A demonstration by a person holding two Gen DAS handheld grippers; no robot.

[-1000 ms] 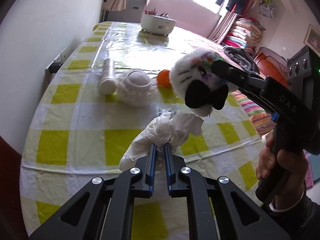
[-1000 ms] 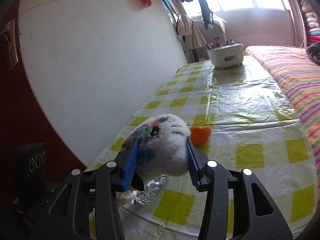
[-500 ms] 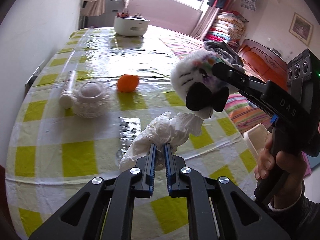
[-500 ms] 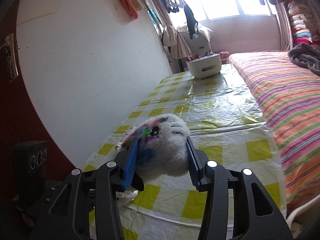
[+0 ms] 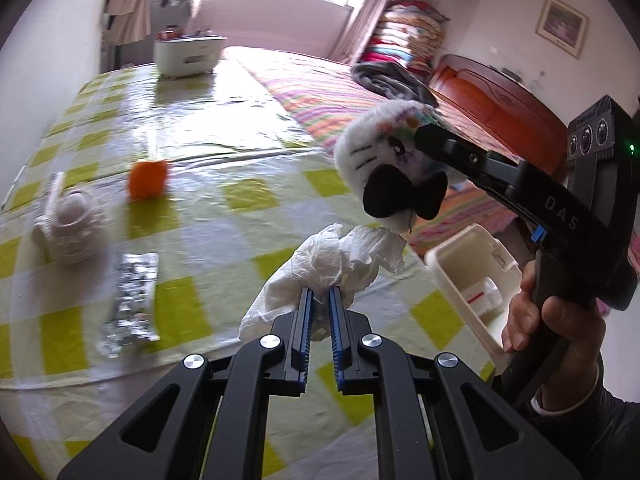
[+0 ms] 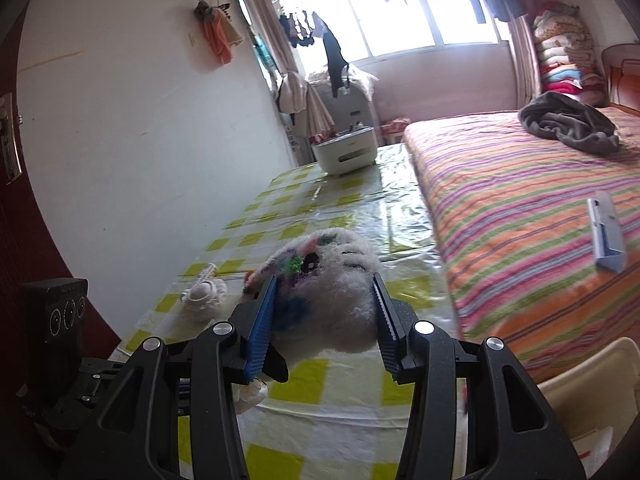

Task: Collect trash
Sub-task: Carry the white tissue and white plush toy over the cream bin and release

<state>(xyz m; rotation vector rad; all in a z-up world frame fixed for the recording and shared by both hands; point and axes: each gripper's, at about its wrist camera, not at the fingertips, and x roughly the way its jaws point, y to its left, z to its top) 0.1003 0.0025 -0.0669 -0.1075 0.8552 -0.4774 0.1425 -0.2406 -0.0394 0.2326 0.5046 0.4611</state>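
Observation:
My left gripper (image 5: 320, 300) is shut on a crumpled white tissue (image 5: 332, 264), held above the table's front right corner. My right gripper (image 6: 324, 308) is shut on a white fluffy plush toy (image 6: 332, 292) with a black bow and coloured spots; it also shows in the left wrist view (image 5: 392, 168), held just above the tissue. A cream bin (image 5: 468, 276) stands off the table's right edge, below the right gripper, with a small bottle inside. On the table lie a silver foil wrapper (image 5: 132, 296), an orange peel (image 5: 148, 180) and a white foam fruit net (image 5: 72, 224).
The table has a yellow-checked plastic cloth (image 5: 224, 208). A white container (image 5: 188, 52) stands at its far end. A striped bed (image 6: 520, 208) runs along the right side, with a grey cloth and a blue-white box on it. A white wall is on the left.
Both grippers have swung right toward the table's edge with the tissue and plush still held. The cream bin has come into fuller view below the right gripper.

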